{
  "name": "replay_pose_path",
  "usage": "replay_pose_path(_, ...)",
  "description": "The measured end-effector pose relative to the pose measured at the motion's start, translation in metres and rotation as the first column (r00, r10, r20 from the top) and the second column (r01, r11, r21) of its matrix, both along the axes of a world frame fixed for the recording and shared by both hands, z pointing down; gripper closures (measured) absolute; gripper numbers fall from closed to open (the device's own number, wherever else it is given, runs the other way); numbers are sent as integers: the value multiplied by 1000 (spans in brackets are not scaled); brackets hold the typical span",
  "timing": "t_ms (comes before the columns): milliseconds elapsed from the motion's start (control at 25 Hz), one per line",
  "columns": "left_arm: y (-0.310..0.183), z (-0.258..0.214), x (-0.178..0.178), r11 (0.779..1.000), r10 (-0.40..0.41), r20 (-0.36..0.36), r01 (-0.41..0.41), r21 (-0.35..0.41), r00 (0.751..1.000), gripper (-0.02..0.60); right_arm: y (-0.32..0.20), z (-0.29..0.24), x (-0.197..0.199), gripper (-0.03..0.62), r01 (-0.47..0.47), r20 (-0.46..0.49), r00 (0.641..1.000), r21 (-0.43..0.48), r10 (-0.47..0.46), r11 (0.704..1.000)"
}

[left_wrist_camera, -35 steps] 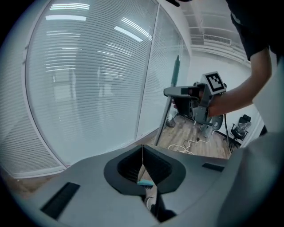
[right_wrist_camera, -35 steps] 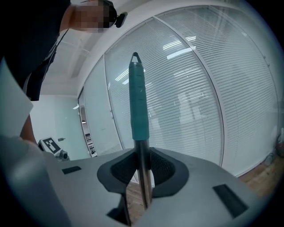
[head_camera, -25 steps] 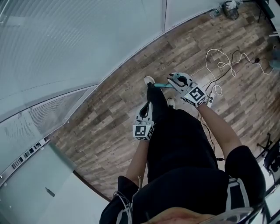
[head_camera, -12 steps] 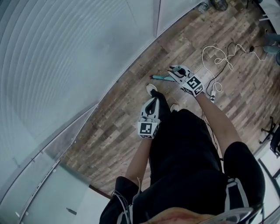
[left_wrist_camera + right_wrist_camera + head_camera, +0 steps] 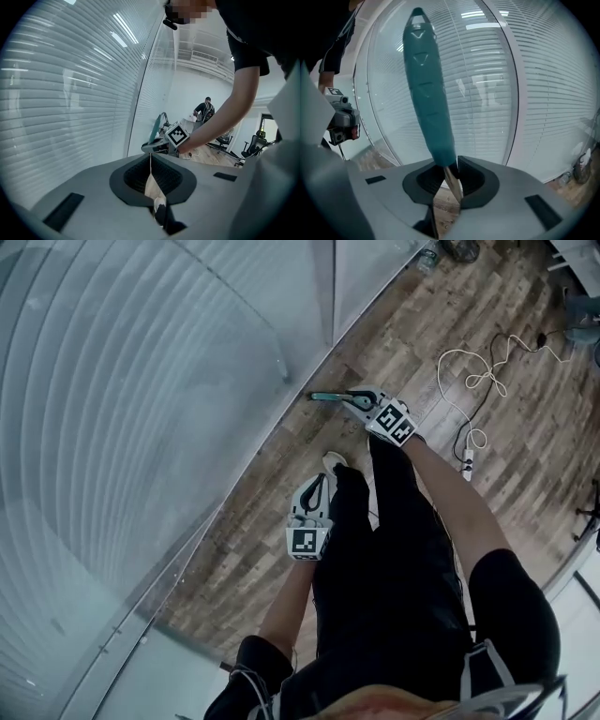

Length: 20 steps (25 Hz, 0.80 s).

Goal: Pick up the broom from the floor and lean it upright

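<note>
The broom shows only by its teal handle end (image 5: 328,397), which sticks out leftward from my right gripper (image 5: 359,400) close to the glass wall. In the right gripper view the teal grip (image 5: 427,93) rises steeply, and its thin metal shaft (image 5: 452,182) is pinched between the jaws of the right gripper (image 5: 449,177). The broom's head is hidden behind the person's legs. My left gripper (image 5: 316,491) hangs lower, beside the left leg, shut with nothing in it. From the left gripper (image 5: 151,165) view, the right gripper (image 5: 157,146) and teal handle (image 5: 155,127) show ahead.
A curved glass wall with blinds (image 5: 169,381) runs along the left. On the wood floor (image 5: 412,324) lie a white cable (image 5: 469,371) and a power strip (image 5: 466,463). Office chairs (image 5: 251,146) and another person (image 5: 205,108) stand far off.
Both grippers have moved toward the glass wall. The right one has carried the teal handle end along, up and left in the head view. The left gripper stays shut.
</note>
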<state>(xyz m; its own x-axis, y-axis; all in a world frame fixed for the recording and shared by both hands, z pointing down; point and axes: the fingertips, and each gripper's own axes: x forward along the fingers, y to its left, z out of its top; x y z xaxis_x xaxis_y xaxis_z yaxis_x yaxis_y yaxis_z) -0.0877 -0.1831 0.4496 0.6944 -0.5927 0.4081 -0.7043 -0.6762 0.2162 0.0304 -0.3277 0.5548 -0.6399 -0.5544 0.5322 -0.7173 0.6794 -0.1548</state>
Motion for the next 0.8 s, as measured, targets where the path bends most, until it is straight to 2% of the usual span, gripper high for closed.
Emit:
replay_pose_path(160, -19, 3, 8, 1000, 15, -24, -15, 5, 1000, 561, -32, 24, -7, 513, 46, 4, 999, 12, -46, 999)
replay_pose_path(280, -36, -3, 21, 999, 35, -47, -35, 11, 998, 561, -67, 27, -8, 513, 34, 11, 999, 40, -35, 999)
replay_pose_path(400, -37, 5, 34, 992, 112, 0, -111, 55, 994, 561, -93, 30, -3, 513, -8, 29, 1000, 59, 7, 998)
replay_pose_path(520, -47, 0, 57, 955, 228, 78, -238, 177, 971, 561, -118, 36, 1, 513, -63, 14, 998, 82, 62, 995)
replay_pose_path(680, -51, -11, 74, 932, 273, 62, -280, 231, 960, 561, -130, 43, 3, 511, -143, 32, 989, 93, 141, 985)
replay_pose_path(800, -55, -15, 82, 901, 295, 116, -316, 298, 948, 561, -142, 46, 1, 511, -155, 52, 987, 90, 151, 984)
